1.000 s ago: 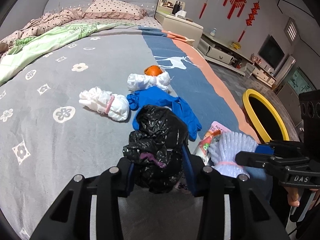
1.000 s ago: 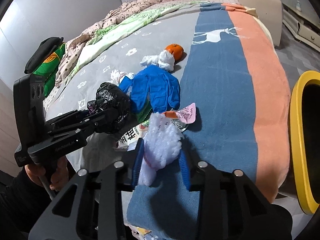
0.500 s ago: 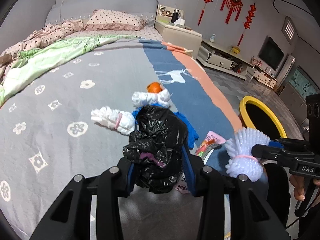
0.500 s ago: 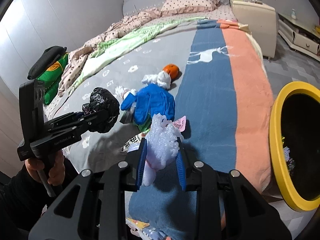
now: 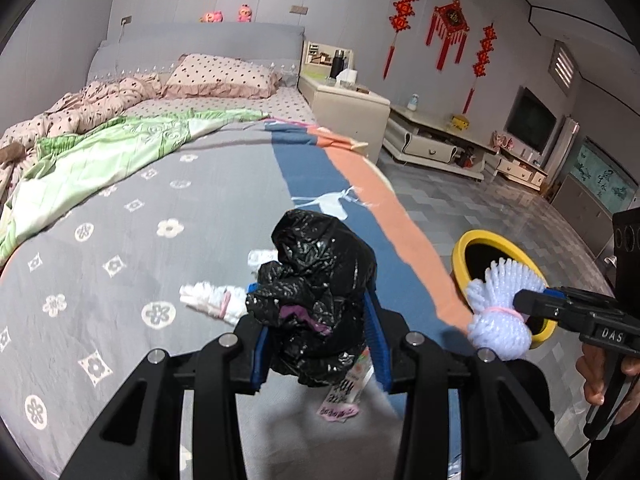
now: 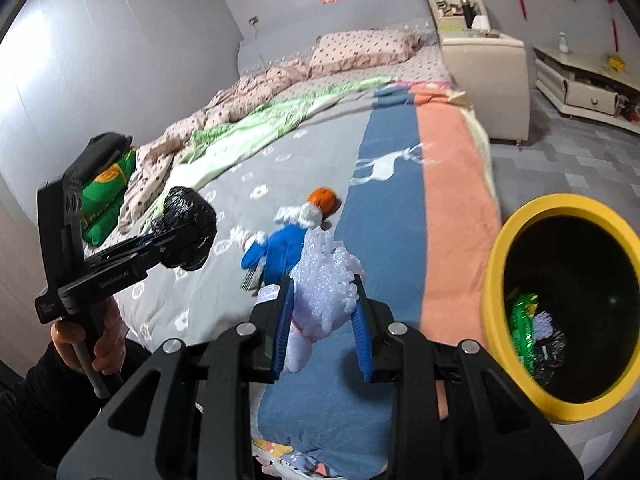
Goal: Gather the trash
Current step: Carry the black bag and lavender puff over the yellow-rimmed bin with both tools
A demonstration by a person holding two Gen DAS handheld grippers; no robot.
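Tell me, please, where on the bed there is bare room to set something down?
Free: the grey flowered cover between the green quilt and the orange, and the blue stripe and salmon stripe toward the yellow bin. Crowded: around the blue cloth and white bundle, near the bed's foot.

both wrist views look down along their fingers, close over the bed (image 5: 120, 216), sharing the yellow bin (image 6: 496, 280).
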